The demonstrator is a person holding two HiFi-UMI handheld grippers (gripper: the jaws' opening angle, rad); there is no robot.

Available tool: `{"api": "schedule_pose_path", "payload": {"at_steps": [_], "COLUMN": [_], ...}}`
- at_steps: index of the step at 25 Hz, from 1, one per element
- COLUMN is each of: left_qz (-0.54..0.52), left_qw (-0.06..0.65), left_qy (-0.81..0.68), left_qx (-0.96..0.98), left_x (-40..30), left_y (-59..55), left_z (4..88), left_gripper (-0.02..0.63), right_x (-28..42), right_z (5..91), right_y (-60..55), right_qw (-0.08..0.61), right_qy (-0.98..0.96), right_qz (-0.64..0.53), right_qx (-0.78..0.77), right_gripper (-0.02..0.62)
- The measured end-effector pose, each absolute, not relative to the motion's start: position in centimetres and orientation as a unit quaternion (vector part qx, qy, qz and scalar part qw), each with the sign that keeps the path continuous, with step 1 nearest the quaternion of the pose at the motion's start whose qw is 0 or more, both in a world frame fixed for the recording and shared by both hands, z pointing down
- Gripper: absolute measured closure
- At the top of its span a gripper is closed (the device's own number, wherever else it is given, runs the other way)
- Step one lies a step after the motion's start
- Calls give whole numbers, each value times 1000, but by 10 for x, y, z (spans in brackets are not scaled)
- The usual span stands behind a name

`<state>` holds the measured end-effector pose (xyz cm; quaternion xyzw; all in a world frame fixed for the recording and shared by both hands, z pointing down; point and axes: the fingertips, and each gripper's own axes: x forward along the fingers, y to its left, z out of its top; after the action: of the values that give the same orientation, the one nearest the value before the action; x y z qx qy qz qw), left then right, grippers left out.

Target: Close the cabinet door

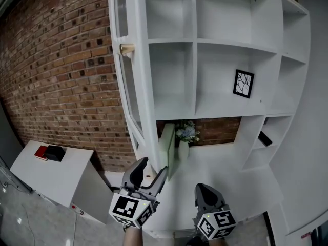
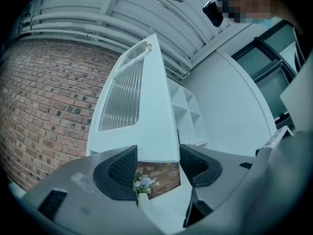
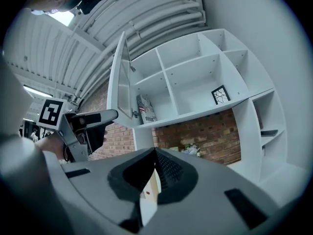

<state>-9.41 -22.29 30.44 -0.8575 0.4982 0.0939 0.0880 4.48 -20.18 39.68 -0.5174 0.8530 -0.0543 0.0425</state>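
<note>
- A red brick wall (image 1: 56, 70) fills the left side.
- A low white tabletop (image 1: 51, 177) stands before it, with a red box (image 1: 40, 151) and a black box (image 1: 55, 152) at its edge by the wall.
- The floor (image 1: 31, 224) is grey.
- A white ribbed ceiling (image 2: 122, 6) runs overhead, beside dark-framed windows (image 2: 276, 80).

The shelves (image 1: 230, 44) are left open in front. At their left, passage is blocked by the outswung door (image 1: 128, 86).
</note>
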Motion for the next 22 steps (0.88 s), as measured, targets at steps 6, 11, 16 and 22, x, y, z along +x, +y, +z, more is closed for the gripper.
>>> {"api": "schedule_pose_path", "payload": {"at_steps": [6,11,16,22], "left_qz": [93,99,75,86], "left_qw": [98,94,114,106], "left_qy": [503,512,499,495], "left_qx": [-854,-848,-856,-858], "left_x": [-76,-70,-59,-47], "left_y": [-231,-236,-247,-259], "left_z": [301,299,303,300], "left_gripper": [347,336,336,336], "right_x": [54,72,80,88], "right_z": [397,398,401,406], "right_y": [-208,-214,-222,-230], "right_qw": [41,39,38,34], "right_qy": [848,838,833,827], "right_qz": [-54,-56,-61,-63], "right_qx": [-525,-541,-548,-557], "right_gripper": [594,594,594,594]}}
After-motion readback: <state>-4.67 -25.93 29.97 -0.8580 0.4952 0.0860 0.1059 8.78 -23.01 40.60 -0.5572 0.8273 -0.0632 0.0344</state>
